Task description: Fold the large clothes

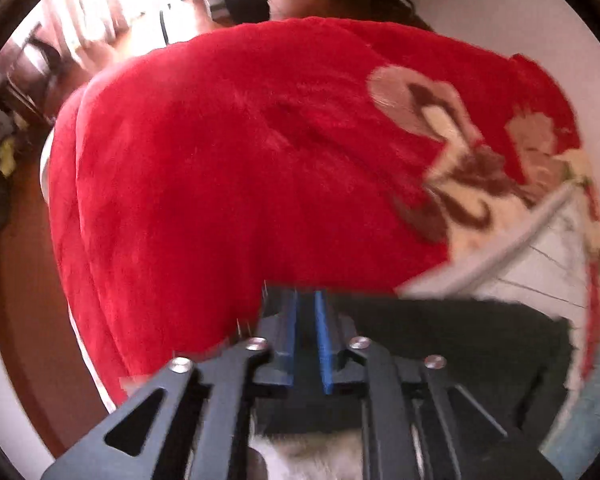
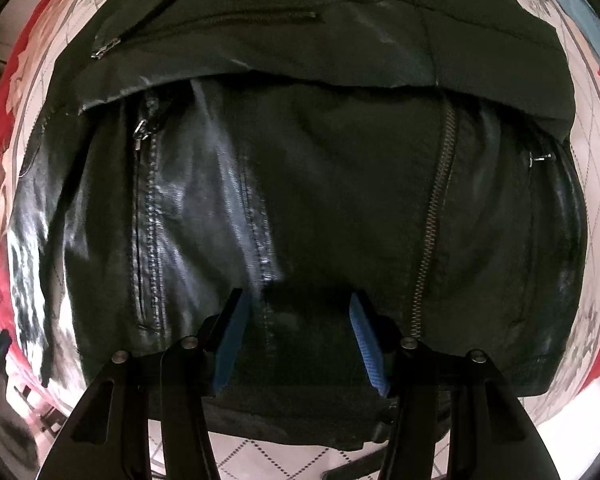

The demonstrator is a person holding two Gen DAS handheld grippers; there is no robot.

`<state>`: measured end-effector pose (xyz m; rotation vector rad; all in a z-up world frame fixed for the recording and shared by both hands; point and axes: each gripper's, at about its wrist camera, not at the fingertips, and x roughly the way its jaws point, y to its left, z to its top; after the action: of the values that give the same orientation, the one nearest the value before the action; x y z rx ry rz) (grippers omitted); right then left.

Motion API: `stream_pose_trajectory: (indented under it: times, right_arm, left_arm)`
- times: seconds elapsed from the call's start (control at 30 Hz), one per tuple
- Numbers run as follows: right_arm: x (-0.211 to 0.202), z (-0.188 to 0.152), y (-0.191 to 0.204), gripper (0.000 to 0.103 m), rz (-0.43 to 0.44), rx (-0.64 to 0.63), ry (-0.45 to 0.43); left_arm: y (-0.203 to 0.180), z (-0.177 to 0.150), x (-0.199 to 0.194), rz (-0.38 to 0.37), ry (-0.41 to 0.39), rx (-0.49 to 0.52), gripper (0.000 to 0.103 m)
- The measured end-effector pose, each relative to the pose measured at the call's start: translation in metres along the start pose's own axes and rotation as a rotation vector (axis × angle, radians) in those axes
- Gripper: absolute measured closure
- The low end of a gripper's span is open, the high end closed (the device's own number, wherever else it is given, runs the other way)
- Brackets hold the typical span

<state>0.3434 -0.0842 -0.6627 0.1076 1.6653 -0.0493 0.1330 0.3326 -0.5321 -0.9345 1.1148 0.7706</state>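
right gripper [image 2: 298, 320] jaws wide over jacket [image 2: 300, 184]

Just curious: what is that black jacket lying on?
The black jacket lies on a red, floral blanket with a white quilted part showing round its edges. Whatever lies beneath the jacket's middle is covered.

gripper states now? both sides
Left gripper: fingers nearly shut, nothing visibly pinched; hold cannot be told.
Right gripper: open, fingers spread over the black leather jacket, gripping nothing.
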Motion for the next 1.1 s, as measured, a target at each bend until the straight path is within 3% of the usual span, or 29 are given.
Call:
stream_pose_trajectory:
  times: [0.03, 0.07, 0.1, 0.2, 0.3, 0.4, 0.57, 0.6, 0.63, 0.67, 0.7, 0.73, 0.83, 0.97, 1.1]
  right_arm:
    - [-0.002, 0.001, 0.003, 0.048, -0.001, 0.002, 0.002]
    - [-0.004, 0.002, 0.006, 0.048, -0.002, 0.004, 0.005]
    - [-0.004, 0.004, 0.008, 0.048, -0.004, 0.006, 0.007]
    - [-0.004, 0.009, 0.013, 0.048, -0.017, 0.018, 0.012]
    - [-0.008, 0.016, 0.018, 0.048, -0.028, 0.041, 0.023]
    - [-0.004, 0.023, 0.016, 0.048, -0.038, 0.049, 0.022]
    - [-0.004, 0.035, 0.015, 0.048, -0.051, 0.055, 0.017]
    - [-0.006, 0.035, 0.014, 0.048, -0.051, 0.058, 0.019]
    - [-0.006, 0.036, 0.014, 0.048, -0.052, 0.062, 0.022]
    - [-0.007, 0.038, 0.015, 0.048, -0.051, 0.065, 0.022]
    - [-0.007, 0.042, 0.016, 0.048, -0.05, 0.066, 0.02]
    - [-0.004, 0.039, 0.016, 0.048, -0.052, 0.067, 0.016]
    - [-0.008, 0.042, 0.014, 0.048, -0.081, 0.054, -0.001]
    - [-0.037, 0.055, 0.027, 0.034, -0.262, 0.018, -0.105]
    - [-0.05, 0.08, 0.041, 0.031, -0.378, 0.005, -0.199]
  left_arm:
    - [0.005, -0.007, -0.005, -0.036, 0.014, -0.02, 0.053]
    - [0.011, -0.018, -0.009, -0.086, 0.035, -0.053, 0.019]
    - [0.018, -0.033, -0.011, -0.141, 0.065, -0.113, 0.009]
    - [0.023, -0.072, -0.004, -0.199, 0.147, -0.29, 0.007]
    - [0.017, -0.092, 0.025, -0.217, 0.186, -0.384, 0.007]
    - [0.017, -0.093, 0.037, -0.204, 0.131, -0.489, 0.007]
    - [-0.003, -0.071, 0.038, -0.102, 0.004, -0.458, 0.007]
    - [-0.006, -0.067, 0.036, -0.079, -0.024, -0.462, 0.009]
    - [-0.009, -0.063, 0.037, -0.059, -0.051, -0.467, 0.019]
    - [-0.012, -0.058, 0.036, -0.029, -0.075, -0.465, 0.041]
    - [-0.018, -0.052, 0.034, 0.015, -0.1, -0.44, 0.055]
    - [-0.019, -0.047, 0.031, 0.031, -0.119, -0.409, 0.088]
    - [-0.033, -0.025, 0.022, 0.028, -0.172, -0.319, 0.094]
    - [-0.066, 0.004, -0.005, 0.013, -0.253, -0.163, 0.095]
    - [-0.107, 0.024, -0.036, 0.018, -0.324, 0.024, 0.096]
